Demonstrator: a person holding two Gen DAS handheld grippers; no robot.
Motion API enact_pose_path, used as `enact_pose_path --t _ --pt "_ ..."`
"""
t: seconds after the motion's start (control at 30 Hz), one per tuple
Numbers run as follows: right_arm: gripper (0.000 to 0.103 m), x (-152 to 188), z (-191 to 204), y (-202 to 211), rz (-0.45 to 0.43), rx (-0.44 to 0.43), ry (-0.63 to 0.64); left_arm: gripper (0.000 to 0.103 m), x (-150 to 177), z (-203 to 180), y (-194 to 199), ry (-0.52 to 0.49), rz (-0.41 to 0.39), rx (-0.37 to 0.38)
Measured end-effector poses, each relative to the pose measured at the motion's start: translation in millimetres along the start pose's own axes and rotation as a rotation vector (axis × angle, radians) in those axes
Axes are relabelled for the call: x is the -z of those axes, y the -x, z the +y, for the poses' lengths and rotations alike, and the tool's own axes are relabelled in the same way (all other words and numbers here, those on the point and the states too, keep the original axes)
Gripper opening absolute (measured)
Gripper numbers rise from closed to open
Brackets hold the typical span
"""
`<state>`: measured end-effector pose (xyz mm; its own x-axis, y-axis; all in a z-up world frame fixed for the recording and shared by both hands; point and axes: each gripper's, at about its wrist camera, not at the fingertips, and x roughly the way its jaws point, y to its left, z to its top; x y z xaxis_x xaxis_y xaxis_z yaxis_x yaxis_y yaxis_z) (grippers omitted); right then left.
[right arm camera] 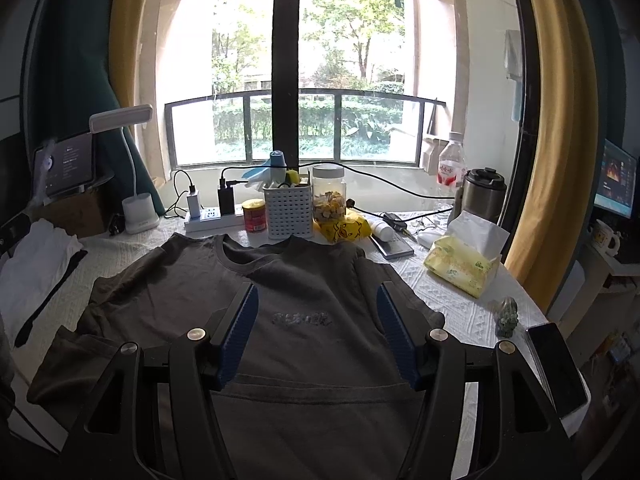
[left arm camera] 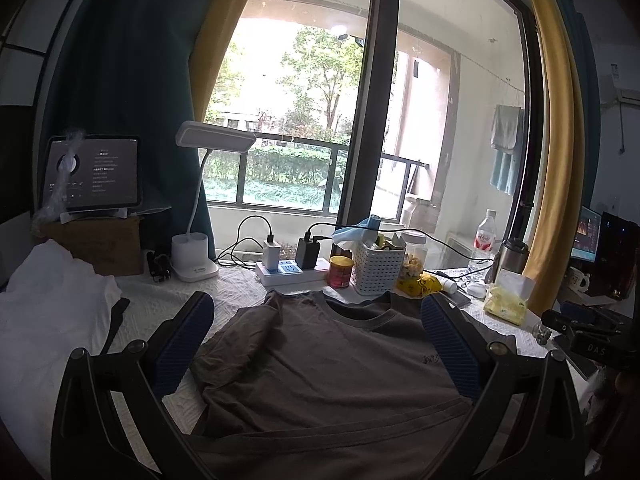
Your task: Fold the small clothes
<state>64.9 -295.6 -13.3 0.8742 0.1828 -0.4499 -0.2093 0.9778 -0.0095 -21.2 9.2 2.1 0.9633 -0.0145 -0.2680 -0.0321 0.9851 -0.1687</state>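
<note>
Your left gripper [left arm camera: 316,320] hangs low over the shirt [left arm camera: 320,368], jaws wide apart, empty | your right gripper [right arm camera: 316,312] hovers above the shirt's [right arm camera: 280,312] chest print, jaws spread, holding nothing | shirt lies flat on the table [right arm camera: 460,304], collar toward the window | hem cut off by the frame edge; print illegible

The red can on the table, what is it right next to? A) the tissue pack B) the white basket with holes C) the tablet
B: the red can stands just left of the white basket with holes, behind the grey shirt.
</note>
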Motion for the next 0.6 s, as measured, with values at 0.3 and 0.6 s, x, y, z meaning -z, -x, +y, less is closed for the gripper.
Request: enact_pose_path --t 0.3,0.6 --pt "0.065 1 -2 -3 0.008 0.003 -0.008 0.102 0 -2 -2 -0.007 0.005 -0.004" --pt "0.065 3 -12 -16 0.026 0.005 -0.023 0.102 0 -7 -13 -0.021 0.025 -0.008"
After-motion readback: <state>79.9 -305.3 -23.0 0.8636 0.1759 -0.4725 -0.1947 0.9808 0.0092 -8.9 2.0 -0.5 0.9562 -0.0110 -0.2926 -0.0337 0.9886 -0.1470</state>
